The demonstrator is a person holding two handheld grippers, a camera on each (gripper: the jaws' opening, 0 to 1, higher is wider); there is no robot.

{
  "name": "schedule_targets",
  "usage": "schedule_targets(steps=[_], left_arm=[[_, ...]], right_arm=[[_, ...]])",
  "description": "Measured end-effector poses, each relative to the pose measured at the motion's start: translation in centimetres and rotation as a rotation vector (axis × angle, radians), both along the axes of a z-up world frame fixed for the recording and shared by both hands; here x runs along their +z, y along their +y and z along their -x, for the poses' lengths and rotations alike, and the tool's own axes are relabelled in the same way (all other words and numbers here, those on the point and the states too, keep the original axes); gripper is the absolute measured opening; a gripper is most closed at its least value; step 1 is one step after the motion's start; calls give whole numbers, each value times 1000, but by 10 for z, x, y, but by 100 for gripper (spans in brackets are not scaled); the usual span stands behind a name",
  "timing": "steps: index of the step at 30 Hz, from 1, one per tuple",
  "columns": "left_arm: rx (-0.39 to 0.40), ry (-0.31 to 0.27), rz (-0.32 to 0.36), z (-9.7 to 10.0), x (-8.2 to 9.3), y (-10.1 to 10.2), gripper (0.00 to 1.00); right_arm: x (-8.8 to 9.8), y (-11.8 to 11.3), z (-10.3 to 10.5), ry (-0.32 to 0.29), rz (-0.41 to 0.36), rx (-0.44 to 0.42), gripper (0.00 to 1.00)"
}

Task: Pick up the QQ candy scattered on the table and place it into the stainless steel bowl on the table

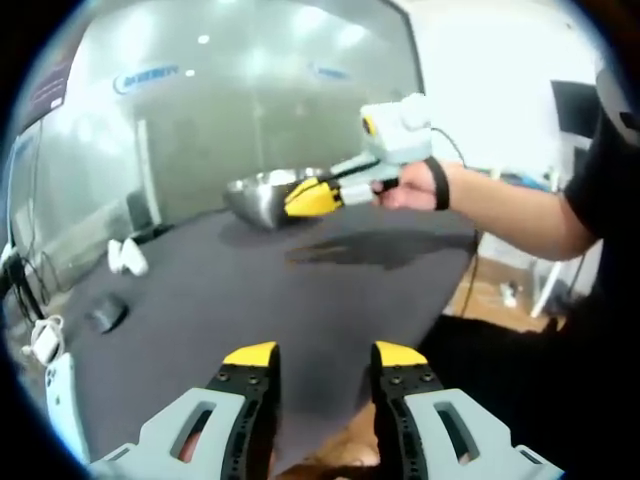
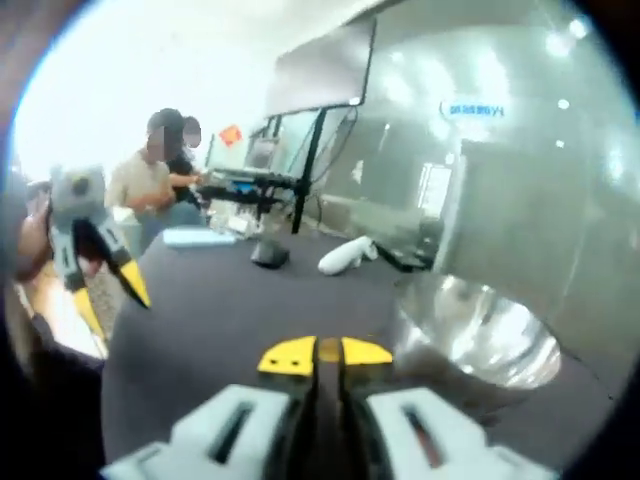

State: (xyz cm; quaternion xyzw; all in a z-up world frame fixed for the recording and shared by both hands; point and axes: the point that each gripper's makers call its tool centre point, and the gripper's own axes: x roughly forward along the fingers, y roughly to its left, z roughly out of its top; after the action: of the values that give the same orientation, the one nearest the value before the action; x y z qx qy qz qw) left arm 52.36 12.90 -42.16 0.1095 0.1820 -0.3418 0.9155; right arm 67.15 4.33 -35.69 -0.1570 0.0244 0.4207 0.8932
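Glass partitions and white walls surround a dark table [image 1: 250, 290] in an office-like room. Near the table's far edge, in the left gripper view, sits the stainless steel bowl [image 1: 262, 195]. The right gripper [image 1: 312, 197] is beside its rim, yellow tips pressed together. In the right gripper view a small amber piece, probably a QQ candy [image 2: 329, 350], is pinched between those tips, just short of the bowl. The left gripper [image 1: 325, 355] hangs over the table's near edge with fingers spread and nothing between them.

Such candy is likely light, soft and a little springy, so a gentle pinch across its middle should hold it without squashing.

Blue lettering on the glass is too blurred to read. A dark mouse [image 1: 108, 315] and a white object [image 1: 128, 258] lie near the table's left edge.
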Motion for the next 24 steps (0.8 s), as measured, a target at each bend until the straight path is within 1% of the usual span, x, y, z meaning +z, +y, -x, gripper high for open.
schedule_targets(steps=[1,4,5,8,10,12,13,14,16,17,18,19,20,22,23,24], left_arm=[[1,-3,3,0,1,0,38],[2,-10,9,-1,3,-1,38],[2,-12,9,0,4,-1,38],[4,-10,7,0,3,0,38],[8,-7,6,0,2,2,38],[11,-8,8,0,2,2,38],[11,-9,10,1,3,2,38],[11,-11,11,1,3,2,38],[11,-13,14,1,4,3,38],[11,-13,15,2,4,3,38],[13,-13,14,2,3,4,38],[14,-12,13,1,3,5,38],[17,-8,12,1,2,6,38],[22,-5,9,1,0,7,38],[23,-4,9,0,0,7,38],[22,-5,13,0,0,6,38]], right_arm=[[7,-5,-6,-25,-7,-25,9],[16,-22,-22,-22,-15,-102,9],[22,-27,-26,-36,-20,-117,9],[37,-46,-43,-42,-79,-192,9],[49,-65,-59,-59,-111,-270,9],[55,-83,-74,-68,-133,-337,9],[54,-88,-79,-74,-144,-344,9],[51,-91,-83,-67,-141,-348,9],[39,-97,-91,-29,-133,-377,9],[35,-100,-95,-25,-126,-385,9],[28,-106,-98,4,-117,-426,9],[23,-110,-101,9,-94,-451,9],[21,-108,-103,4,-79,-450,11],[16,-108,-106,16,-81,-448,24],[15,-109,-106,36,-107,-456,32],[15,-110,-105,49,-145,-460,34]])
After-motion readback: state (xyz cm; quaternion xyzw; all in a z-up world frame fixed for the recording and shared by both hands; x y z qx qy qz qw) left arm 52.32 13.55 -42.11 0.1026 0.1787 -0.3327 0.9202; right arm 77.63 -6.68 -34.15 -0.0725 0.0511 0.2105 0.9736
